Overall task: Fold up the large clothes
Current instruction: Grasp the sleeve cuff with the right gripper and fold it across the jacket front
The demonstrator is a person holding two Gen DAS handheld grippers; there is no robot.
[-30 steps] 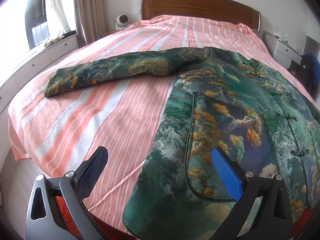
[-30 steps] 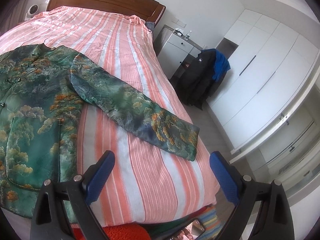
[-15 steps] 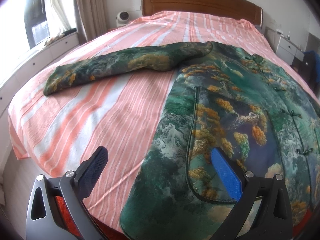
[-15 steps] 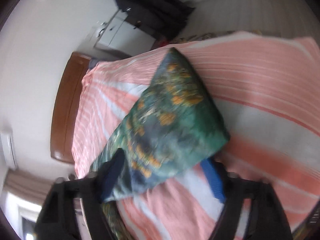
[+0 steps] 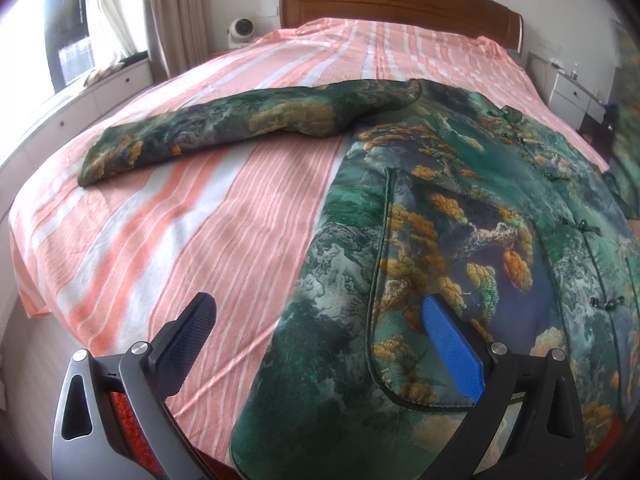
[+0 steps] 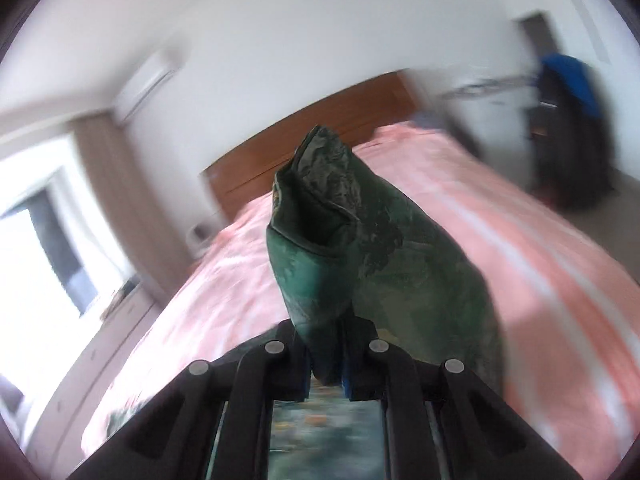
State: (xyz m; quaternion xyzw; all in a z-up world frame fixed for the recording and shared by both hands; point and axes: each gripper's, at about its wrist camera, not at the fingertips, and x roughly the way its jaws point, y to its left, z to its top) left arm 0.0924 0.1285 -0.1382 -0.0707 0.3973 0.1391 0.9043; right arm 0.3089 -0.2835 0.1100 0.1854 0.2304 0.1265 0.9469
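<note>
Bedroom surroundings are seen from the left wrist: a bed (image 5: 224, 216) covered by a pink and white striped sheet, with a wooden headboard (image 5: 400, 0) at its far end. A small white fan (image 5: 240, 30) stands just beside the headboard, and a curtained window (image 5: 80, 40) is set in the wall on the same side as the fan. A white nightstand (image 5: 572, 92) is placed at the headboard's other end. A green patterned jacket (image 5: 460, 240) is spread flat on the bed, well short of the headboard, with its knot buttons facing up. One sleeve (image 5: 224, 132) is stretched out across the sheet toward the window side. The left gripper (image 5: 320, 320) hangs over the near hem of the jacket; its jaws are spread wide, and nothing is clamped between them.

From the right wrist, much is blurred. The right gripper (image 6: 324, 376) is closed, its jaws clamped on the cuff (image 6: 316, 288) of the jacket's other sleeve, which is lifted clear of the bed and stands up in front of the headboard (image 6: 304, 140). A dark garment with a blue piece (image 6: 568, 120) is seen hanging off to one side of the headboard, and a wall air conditioner (image 6: 148, 84) is mounted above the headboard's other side.
</note>
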